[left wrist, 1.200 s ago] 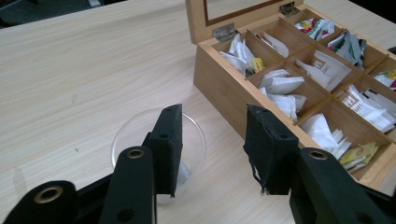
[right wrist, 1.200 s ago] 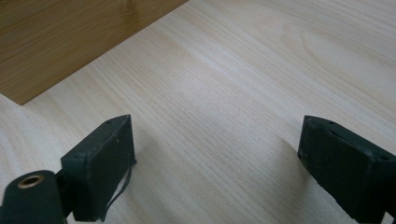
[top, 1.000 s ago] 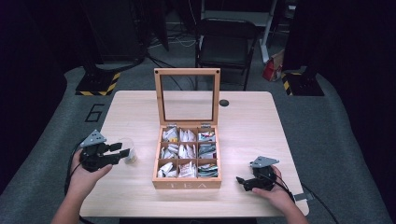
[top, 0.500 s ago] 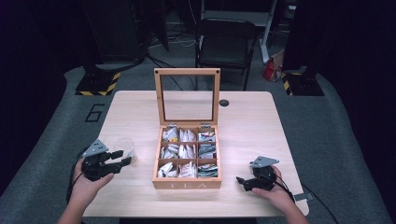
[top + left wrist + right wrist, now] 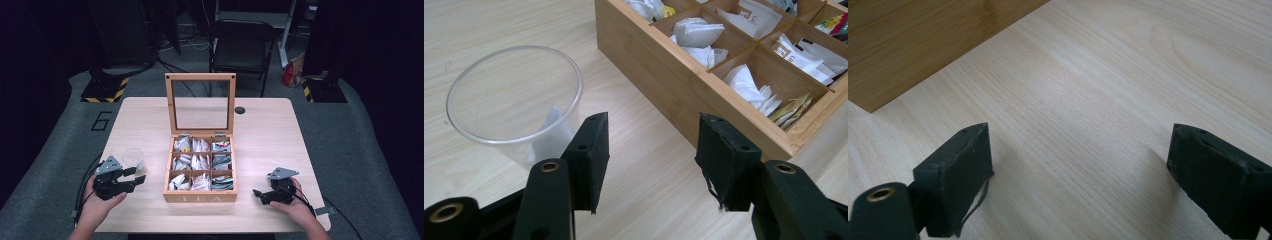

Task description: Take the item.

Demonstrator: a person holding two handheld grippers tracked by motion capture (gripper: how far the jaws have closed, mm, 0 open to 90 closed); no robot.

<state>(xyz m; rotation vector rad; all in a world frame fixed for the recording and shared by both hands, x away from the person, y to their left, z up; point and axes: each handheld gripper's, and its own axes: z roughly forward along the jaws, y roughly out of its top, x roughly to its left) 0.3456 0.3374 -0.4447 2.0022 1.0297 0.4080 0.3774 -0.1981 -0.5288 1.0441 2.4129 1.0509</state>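
Pale wood table (image 5: 280,135); tea box (image 5: 201,170) at centre, lid up, packets in its compartments. Clear cup (image 5: 133,160) stands just left of box. Left gripper (image 5: 131,179), jaws apart and empty, beside cup. Right gripper (image 5: 260,194), jaws wide apart and empty, right of box.

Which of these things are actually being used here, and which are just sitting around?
Likely in use:
- tea box, lid up, packets inside
- clear plastic cup, just ahead of the open left gripper
- open right gripper, resting on the table

Just about:
- folding chair
- small black disc
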